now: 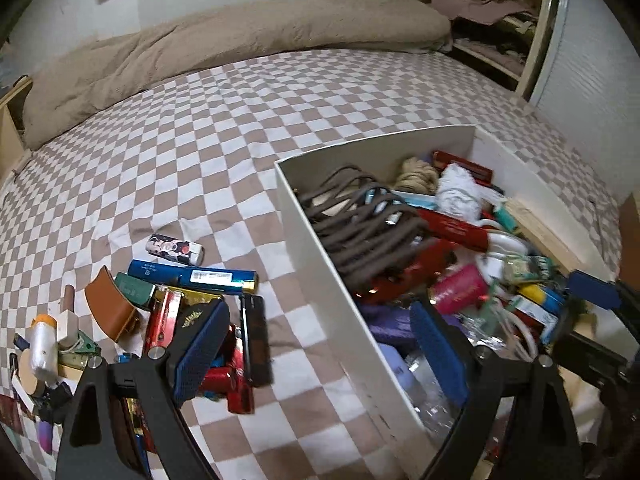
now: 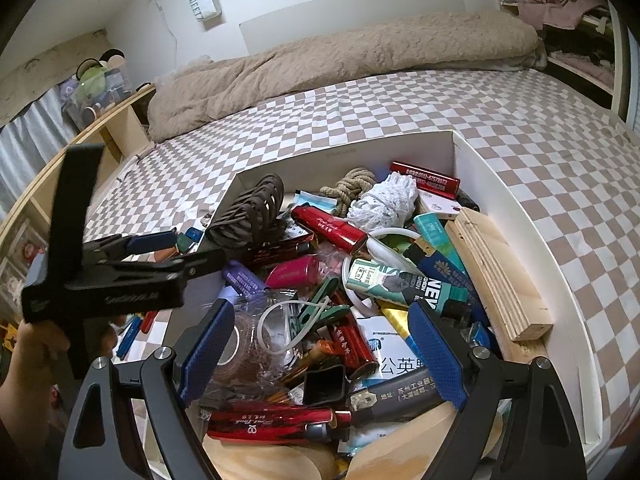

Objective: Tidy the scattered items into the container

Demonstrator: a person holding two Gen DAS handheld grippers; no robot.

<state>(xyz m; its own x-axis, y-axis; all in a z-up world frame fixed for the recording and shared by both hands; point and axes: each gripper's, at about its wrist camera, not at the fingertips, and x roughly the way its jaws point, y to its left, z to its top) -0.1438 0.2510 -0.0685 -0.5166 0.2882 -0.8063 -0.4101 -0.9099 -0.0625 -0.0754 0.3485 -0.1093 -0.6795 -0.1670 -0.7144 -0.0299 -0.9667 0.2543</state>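
Our white box point(image 2: 516, 204) fills the frame's centre, crammed with coiled brown cord point(image 2: 256, 208), rope, red tubes and a wood block. Loose items point(image 1: 192, 276) lie lower left. Both our left gripper point(image 1: 320, 344) and right gripper point(image 2: 324, 344) gape wide, holding nothing.

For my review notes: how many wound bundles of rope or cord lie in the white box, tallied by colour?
Dark brown cord coil: 1
Tan rope knot: 1
White string bundle: 1
Total in the white box: 3
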